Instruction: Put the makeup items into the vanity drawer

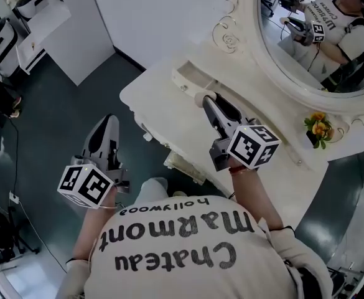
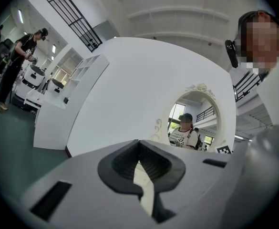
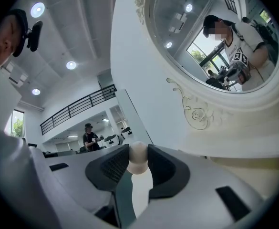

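Well, it's barely begun: the right gripper (image 3: 138, 150) pinches a beige makeup sponge (image 3: 139, 162) above the vanity top (image 1: 150, 86), not yet in the drawer (image 1: 183, 166). The left gripper (image 2: 139, 146) is closed and empty.

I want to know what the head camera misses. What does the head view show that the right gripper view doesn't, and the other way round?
Only the head view: the left gripper, the flowers on the vanity, and the person's shirt.
Only the right gripper view: a person far off below a railing, and ceiling lights.
Both: the right gripper shut on a beige sponge, the mirror, and the carved rose beside it.
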`<state>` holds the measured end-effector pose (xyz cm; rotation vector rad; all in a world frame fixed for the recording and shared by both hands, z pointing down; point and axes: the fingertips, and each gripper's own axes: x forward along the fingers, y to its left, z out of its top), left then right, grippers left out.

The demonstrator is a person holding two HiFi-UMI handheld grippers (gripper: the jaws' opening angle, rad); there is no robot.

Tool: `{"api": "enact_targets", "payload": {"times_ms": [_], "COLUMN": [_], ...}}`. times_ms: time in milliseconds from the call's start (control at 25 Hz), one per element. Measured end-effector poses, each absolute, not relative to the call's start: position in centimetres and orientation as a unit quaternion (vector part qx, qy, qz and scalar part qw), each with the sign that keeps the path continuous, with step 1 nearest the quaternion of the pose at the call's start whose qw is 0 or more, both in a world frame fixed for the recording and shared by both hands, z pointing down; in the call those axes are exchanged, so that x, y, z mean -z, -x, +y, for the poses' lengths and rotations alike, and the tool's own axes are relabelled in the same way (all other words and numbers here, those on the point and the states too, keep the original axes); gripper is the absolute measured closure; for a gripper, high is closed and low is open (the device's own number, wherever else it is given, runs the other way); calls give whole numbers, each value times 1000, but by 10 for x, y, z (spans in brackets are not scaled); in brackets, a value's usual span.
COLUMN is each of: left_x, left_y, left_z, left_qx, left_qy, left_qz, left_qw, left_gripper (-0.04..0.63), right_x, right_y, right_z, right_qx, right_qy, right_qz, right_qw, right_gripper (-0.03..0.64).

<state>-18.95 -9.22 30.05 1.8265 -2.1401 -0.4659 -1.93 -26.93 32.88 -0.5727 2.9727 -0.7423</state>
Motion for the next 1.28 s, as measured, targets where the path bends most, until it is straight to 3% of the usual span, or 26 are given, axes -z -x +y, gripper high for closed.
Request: {"api": "enact_targets", "payload": {"times_ms": [800, 1280], "left_x": [-306, -311], "left_y": [265, 311], "left_z": [-278, -359], "left_qx": [129, 125], "left_qy": [-758, -803], "left_qz": [-614, -548], "left_qw": [180, 199], "left_gripper": [586, 586], "right_x": [-341, -362], "right_y": [62, 102], "right_z": [-374, -411], "right_qx": [254, 260], "right_qy": [333, 399], "right_qz": [907, 879], "right_qw": [33, -2], "right_gripper": [476, 476]}}
